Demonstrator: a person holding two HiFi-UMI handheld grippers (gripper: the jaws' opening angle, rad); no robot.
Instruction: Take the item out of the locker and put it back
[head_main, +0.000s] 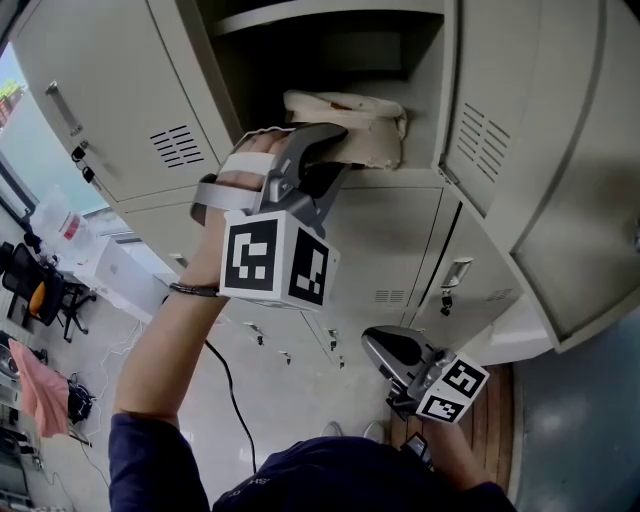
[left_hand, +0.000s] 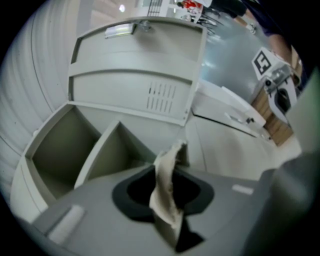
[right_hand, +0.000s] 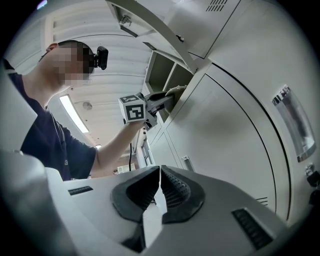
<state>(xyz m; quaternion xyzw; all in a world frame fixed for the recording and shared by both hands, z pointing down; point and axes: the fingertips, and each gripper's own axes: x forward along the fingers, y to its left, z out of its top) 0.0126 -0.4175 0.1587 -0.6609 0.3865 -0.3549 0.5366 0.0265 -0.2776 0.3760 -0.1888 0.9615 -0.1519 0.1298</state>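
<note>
Cloth (head_main: 372, 128) is being pinched by left gripper (head_main: 333, 137) for pulling from locker (head_main: 441, 95). Right gripper (head_main: 386, 349) is idling, jaws pressed together.

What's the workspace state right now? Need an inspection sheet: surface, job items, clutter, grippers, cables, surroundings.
Surface: open locker compartment, grey metal, with a second shelf above it.
Job's things: cream cloth, lying at the compartment's front lip.
Clutter: nothing seen in the compartment besides the cloth.
Grippers: left gripper raised to the compartment, shut on the cream cloth; right gripper held low, jaws together, nothing between them.
Cables: black cable hanging below the left arm.
Surroundings: locker door swung open at left; closed lockers below the compartment.
</note>
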